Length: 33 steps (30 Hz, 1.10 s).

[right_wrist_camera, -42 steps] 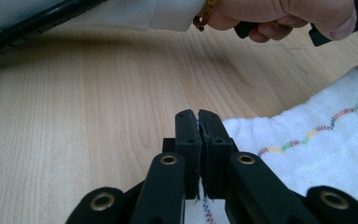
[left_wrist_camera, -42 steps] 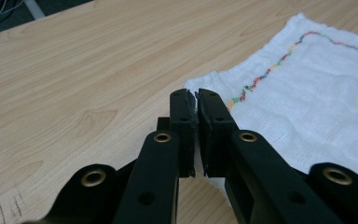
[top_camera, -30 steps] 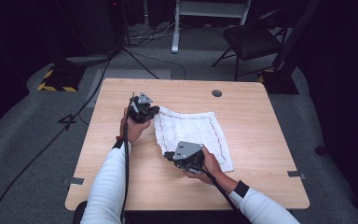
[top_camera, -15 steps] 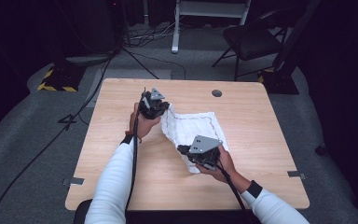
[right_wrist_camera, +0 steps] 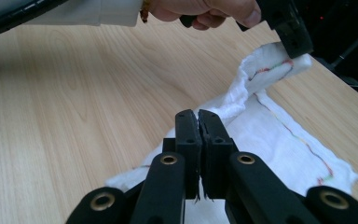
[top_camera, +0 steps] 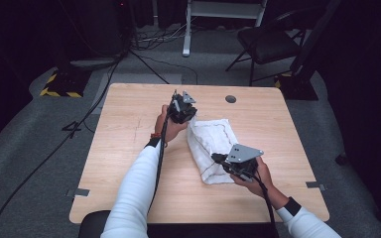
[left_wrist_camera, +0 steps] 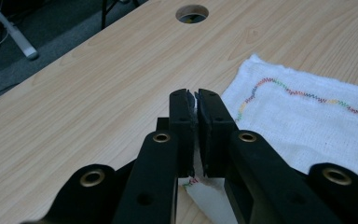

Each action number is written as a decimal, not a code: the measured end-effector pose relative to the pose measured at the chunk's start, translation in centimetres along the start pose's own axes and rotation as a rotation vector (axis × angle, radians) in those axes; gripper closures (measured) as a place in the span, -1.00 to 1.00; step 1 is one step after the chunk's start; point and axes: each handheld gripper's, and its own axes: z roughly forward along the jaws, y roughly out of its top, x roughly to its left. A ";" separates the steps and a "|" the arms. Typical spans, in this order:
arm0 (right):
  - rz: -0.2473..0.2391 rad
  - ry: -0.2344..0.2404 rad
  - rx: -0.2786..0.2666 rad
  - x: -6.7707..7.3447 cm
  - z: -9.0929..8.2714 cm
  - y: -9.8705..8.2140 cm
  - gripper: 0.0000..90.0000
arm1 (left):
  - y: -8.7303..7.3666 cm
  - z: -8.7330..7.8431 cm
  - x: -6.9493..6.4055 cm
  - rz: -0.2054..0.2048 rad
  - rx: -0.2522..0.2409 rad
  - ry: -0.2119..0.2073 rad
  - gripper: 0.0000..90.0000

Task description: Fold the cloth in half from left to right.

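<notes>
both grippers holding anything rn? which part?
Yes. Both are shut on the white towel. The left gripper pinches its far corner at the stitched edge; the right gripper pinches the near corner. The edge between them is lifted off the table.

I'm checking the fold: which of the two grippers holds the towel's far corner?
The left gripper, by the table's far edge, pinches that corner of the towel; the right gripper grips the near corner.

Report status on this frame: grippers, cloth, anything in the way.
Left gripper shut on the white cloth's far corner, right gripper shut on its near corner. Cloth half folded over on the table. Nothing blocking the fold.
</notes>
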 end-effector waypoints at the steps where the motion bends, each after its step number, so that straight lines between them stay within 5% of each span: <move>1: 0.012 -0.006 0.000 -0.2 -0.3 -0.3 0.95 | 0.2 0.2 -0.2 0.002 0.002 -0.004 0.89; 11: 0.053 -0.031 0.011 -1.3 -1.9 -2.4 0.95 | 1.9 1.9 -1.9 0.028 -0.014 -0.033 0.89; 33: 0.105 -0.061 0.135 -2.3 -4.1 -7.9 0.95 | 3.6 6.8 -5.1 0.043 0.019 -0.084 0.89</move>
